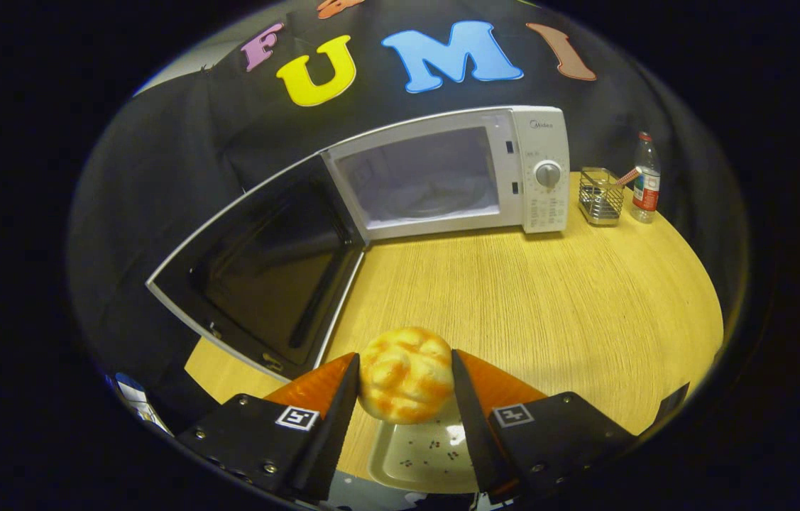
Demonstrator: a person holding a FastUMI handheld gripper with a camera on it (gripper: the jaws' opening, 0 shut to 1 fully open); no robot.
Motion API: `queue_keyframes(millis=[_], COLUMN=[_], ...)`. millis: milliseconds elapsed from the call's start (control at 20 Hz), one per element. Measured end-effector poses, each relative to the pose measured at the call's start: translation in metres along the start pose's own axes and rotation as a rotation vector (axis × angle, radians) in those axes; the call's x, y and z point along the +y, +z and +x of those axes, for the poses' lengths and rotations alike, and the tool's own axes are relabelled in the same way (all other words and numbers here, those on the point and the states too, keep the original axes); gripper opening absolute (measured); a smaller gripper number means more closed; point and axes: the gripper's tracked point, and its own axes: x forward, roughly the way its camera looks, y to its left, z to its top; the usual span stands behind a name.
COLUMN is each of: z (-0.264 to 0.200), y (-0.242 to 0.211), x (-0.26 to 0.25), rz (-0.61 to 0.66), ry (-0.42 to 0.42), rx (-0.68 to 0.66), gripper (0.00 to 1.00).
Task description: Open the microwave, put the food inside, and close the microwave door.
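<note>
Gripper view: gripper point(405, 376) fingers were clamped on both sides of the bread roll point(405, 375), held above a white plate point(428, 458) on the counter point(549, 298). Microwave point(456, 174) sat beyond, door point(265, 266) swung wide open, cavity empty. Wire basket point(600, 197) and bottle point(646, 181) stood beside it.
</note>
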Motion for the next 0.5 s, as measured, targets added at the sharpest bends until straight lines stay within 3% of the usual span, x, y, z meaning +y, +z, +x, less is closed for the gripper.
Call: queue_keyframes(millis=[500], z=[0.057], y=[0.093], x=[0.013], rz=[0.161], ry=[0.090], rx=[-0.172], gripper=[0.74])
